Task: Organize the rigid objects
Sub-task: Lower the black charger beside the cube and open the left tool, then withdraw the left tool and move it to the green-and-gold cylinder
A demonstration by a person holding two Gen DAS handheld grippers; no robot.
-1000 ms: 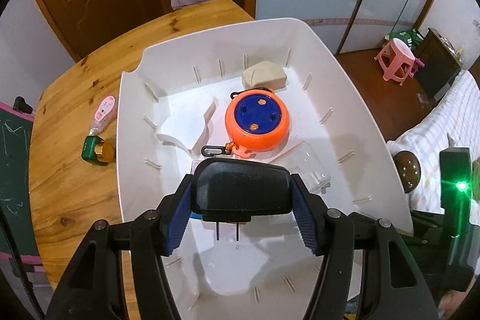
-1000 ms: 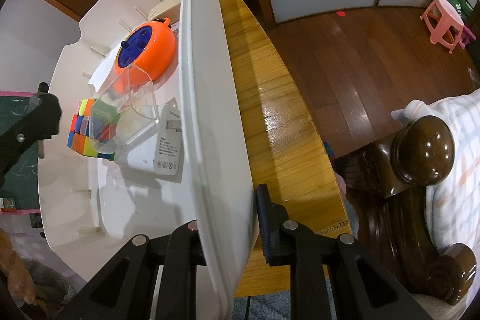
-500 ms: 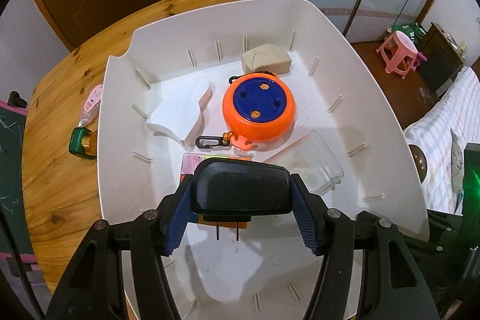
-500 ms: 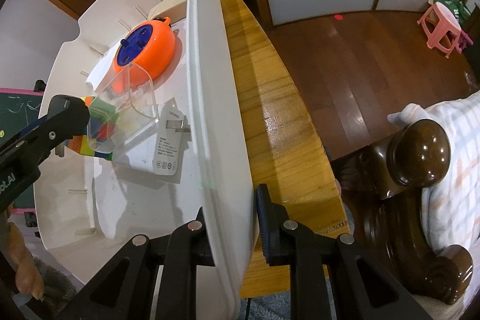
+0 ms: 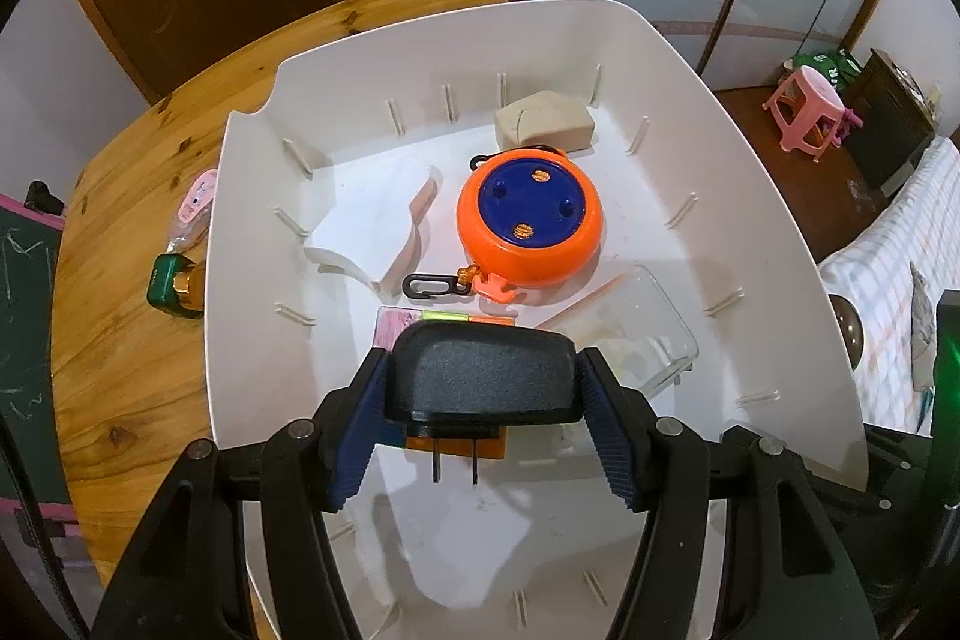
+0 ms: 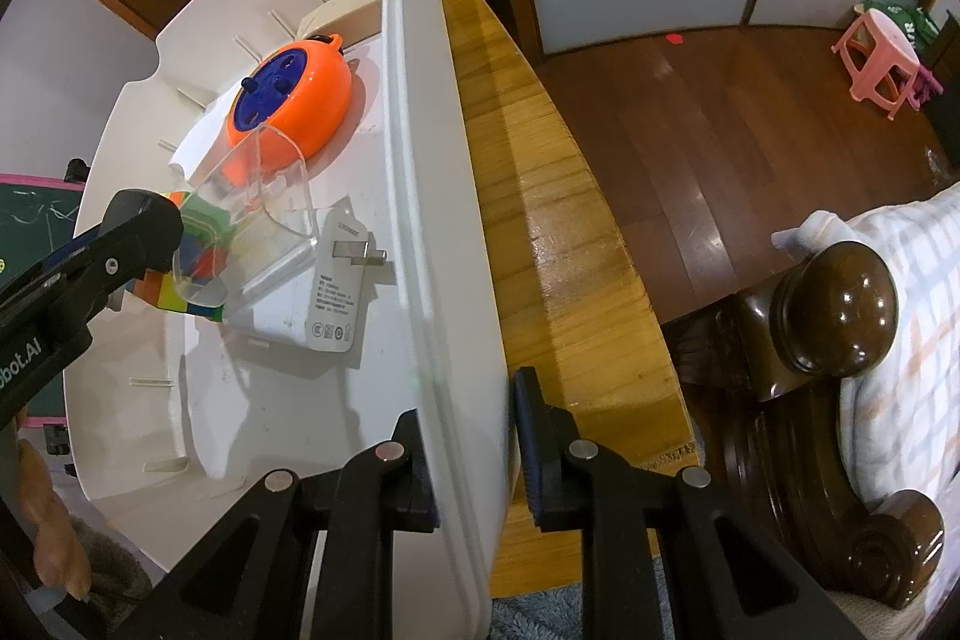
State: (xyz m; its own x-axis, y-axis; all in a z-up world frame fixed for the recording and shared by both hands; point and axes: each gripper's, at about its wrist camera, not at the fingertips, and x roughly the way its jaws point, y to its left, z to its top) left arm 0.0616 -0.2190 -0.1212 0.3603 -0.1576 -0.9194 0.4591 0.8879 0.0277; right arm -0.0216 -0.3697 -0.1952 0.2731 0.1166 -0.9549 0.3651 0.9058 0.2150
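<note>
My left gripper is shut on a black plug adapter, prongs toward me, held above the white bin. It also shows in the right wrist view. In the bin lie an orange and blue reel, a beige block, a white piece, a clear plastic case, a colour cube and a white charger. My right gripper is shut on the bin's right wall.
The bin stands on a round wooden table. A green and gold bottle and a pink packet lie left of the bin. A pink stool, a bed and a dark bedpost are to the right.
My left gripper with the black adapter has moved forward over the bin, now above the colour cube. The right gripper keeps its hold on the bin wall.
</note>
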